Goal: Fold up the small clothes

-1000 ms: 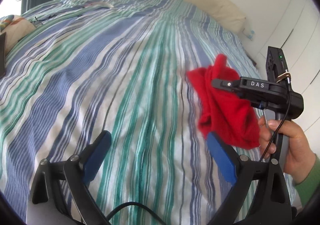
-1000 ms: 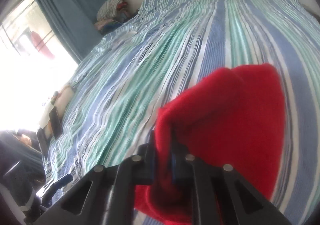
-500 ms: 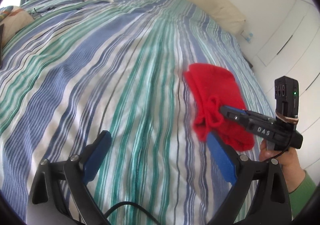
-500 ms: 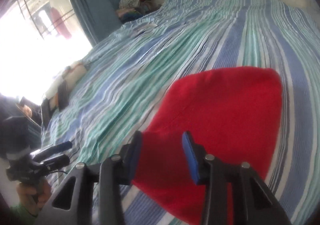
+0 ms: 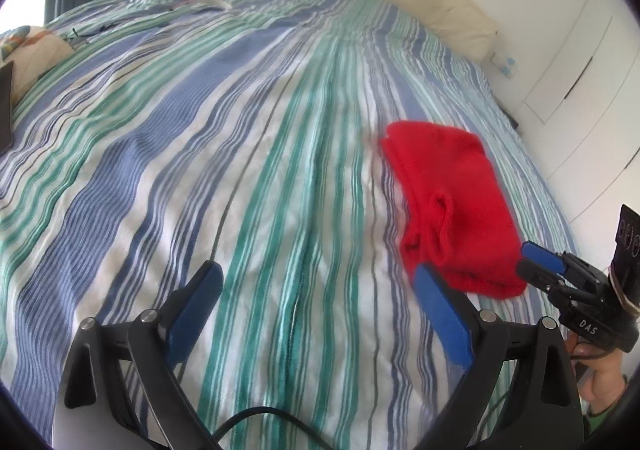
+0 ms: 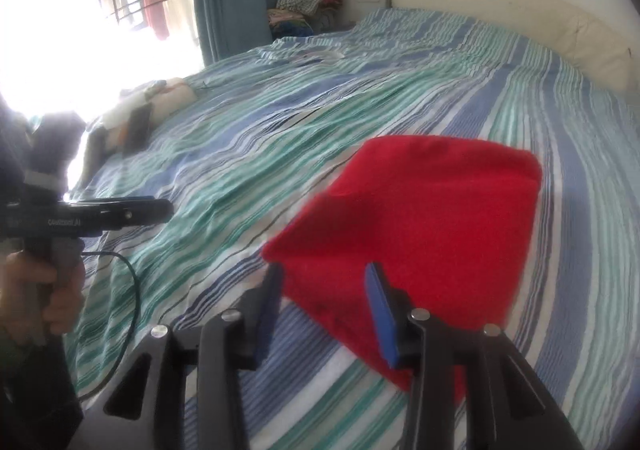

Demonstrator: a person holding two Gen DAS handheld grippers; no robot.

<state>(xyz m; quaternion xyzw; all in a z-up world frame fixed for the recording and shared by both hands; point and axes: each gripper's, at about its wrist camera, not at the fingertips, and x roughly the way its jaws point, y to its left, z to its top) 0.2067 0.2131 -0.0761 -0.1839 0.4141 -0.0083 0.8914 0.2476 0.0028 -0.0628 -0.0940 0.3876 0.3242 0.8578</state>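
Red garment (image 6: 420, 217) flat on bedspread (image 6: 240, 153), just beyond right gripper (image 6: 324, 306)

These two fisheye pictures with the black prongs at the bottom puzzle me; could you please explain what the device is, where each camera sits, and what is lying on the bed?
There is no robot here: a person holds a pistol-grip tool with two blue-padded fingers in each hand, and a small camera on each tool looks forward along those fingers.

In the left wrist view the black prongs are the left gripper, open over bare bedding. At its far right you see the right gripper from the side, held in a hand.

The right wrist view looks along the right gripper, whose jaws have just been opening and no longer press on anything.

On the striped bedspread lies a folded red garment, let go. Nothing is held now.
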